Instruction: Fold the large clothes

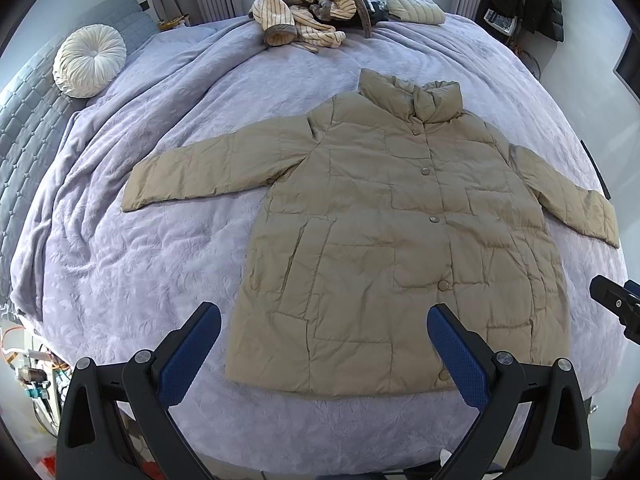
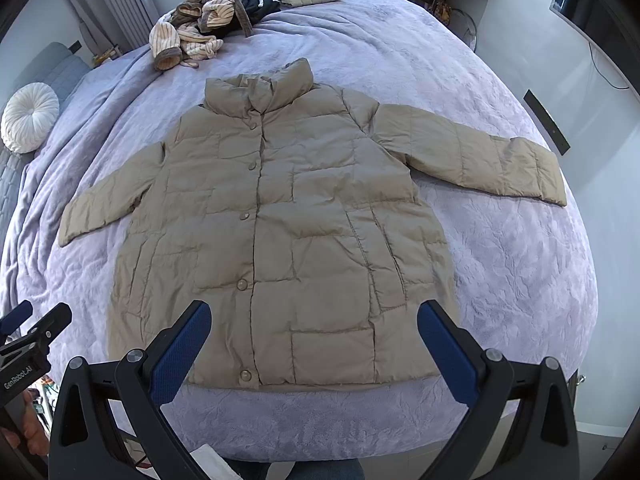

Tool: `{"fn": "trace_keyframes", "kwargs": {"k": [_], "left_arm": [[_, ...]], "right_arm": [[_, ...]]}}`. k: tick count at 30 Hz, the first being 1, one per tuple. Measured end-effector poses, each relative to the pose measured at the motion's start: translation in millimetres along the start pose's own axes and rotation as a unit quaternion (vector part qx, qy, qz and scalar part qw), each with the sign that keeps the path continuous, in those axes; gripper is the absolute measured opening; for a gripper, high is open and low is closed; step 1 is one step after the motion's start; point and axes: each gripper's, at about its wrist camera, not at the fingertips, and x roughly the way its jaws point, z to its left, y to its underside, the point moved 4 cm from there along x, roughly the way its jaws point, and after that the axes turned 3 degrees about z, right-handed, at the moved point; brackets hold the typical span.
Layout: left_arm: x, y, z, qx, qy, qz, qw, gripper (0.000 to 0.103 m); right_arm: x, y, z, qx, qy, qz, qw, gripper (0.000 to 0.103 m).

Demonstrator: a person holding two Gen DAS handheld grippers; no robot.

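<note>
Round cushion (image 1: 90, 60): white and pleated, at the far left of the bed, well apart from the coat.
Bed (image 1: 140, 240): covered by a lilac textured blanket; it carries everything here.
Left tongs (image 1: 324, 322): spread wide, blue pads empty, hovering over the hem at the near edge of the bed.
Left sleeve (image 1: 192, 172): stretched out sideways, lying flat on the blanket, cuff toward the cushion side.
Padded coat (image 1: 400, 220): beige and quilted, lying front up in the middle of the bed, snapped shut, nothing folded over yet.
Long axis: runs from the hem near the tongs to the collar (image 1: 412, 96) at the far end, so the coat points away from the holder; the sleeves lie across that axis.
Right sleeve (image 2: 480, 152): also spread out flat, reaching toward the right edge of the bed.
Right tongs (image 2: 314, 316): held apart, gripping nothing, above the lower right front of the coat.
Pile of clothes (image 1: 312, 12): striped and pale garments at the far end, beyond the collar.
Step in hand: by my reading, the coat is laid out and the first fold is about to begin.
Next move: probably each pair of tongs takes a sleeve or a side edge and brings it in over the body.
</note>
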Motion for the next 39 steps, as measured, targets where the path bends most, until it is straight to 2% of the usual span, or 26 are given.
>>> {"fn": "trace_keyframes", "kwargs": {"k": [39], "left_arm": [[-3.1,-1.0,1.4,0.005,-0.010,-0.002,0.9999,0.103]], "right_arm": [[0.1,-0.2,1.3,0.000,0.000,0.000,1.000,0.102]]}}
